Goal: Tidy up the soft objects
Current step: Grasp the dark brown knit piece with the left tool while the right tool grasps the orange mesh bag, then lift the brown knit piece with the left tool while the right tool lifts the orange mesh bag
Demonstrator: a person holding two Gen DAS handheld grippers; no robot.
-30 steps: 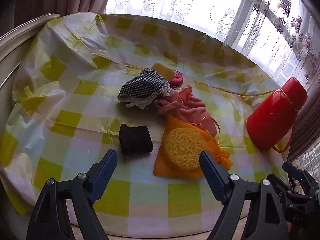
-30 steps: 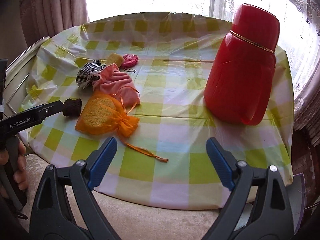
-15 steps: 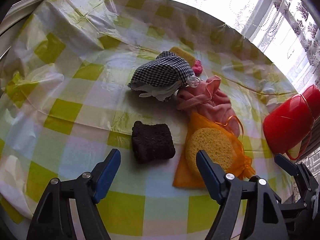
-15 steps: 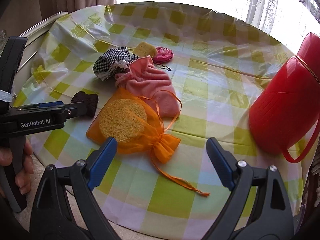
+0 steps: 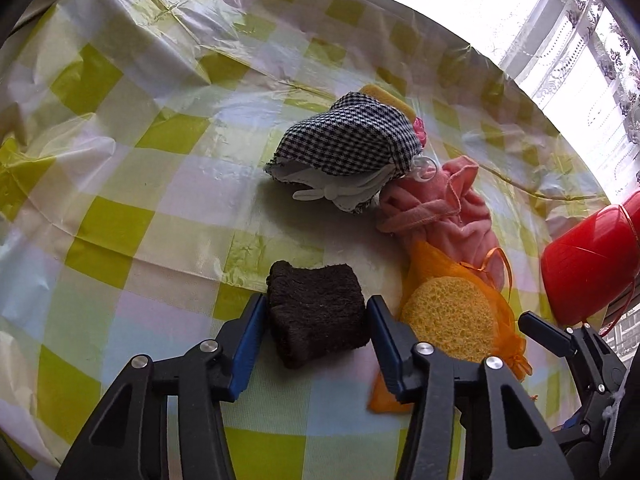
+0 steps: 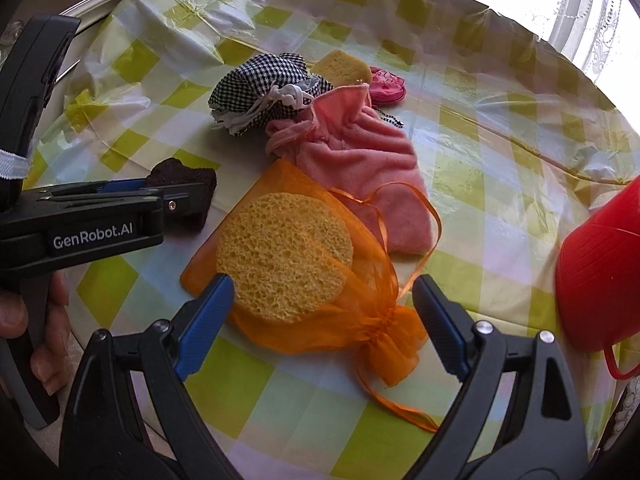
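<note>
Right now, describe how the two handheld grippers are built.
Both are black plastic clamps with blue finger pads and silver rivets: left gripper, right gripper. The left's body reads "GenRobot.AI" in white and has a white band.

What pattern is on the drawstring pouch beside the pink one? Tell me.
Black-and-white houndstooth check on the pouch, clearest in the left wrist view.

Left gripper [image 5: 316,312] closing, brown sponge [image 5: 316,312] between jaws, pads at its sides. Orange bag [image 5: 452,320] with yellow sponge [image 5: 448,320] just right. Pink pouch [image 5: 444,216] beyond, touching checked pouch [image 5: 352,140]. Red jug [image 5: 592,264] far right. Checked tablecloth [image 5: 120,220].
</note>
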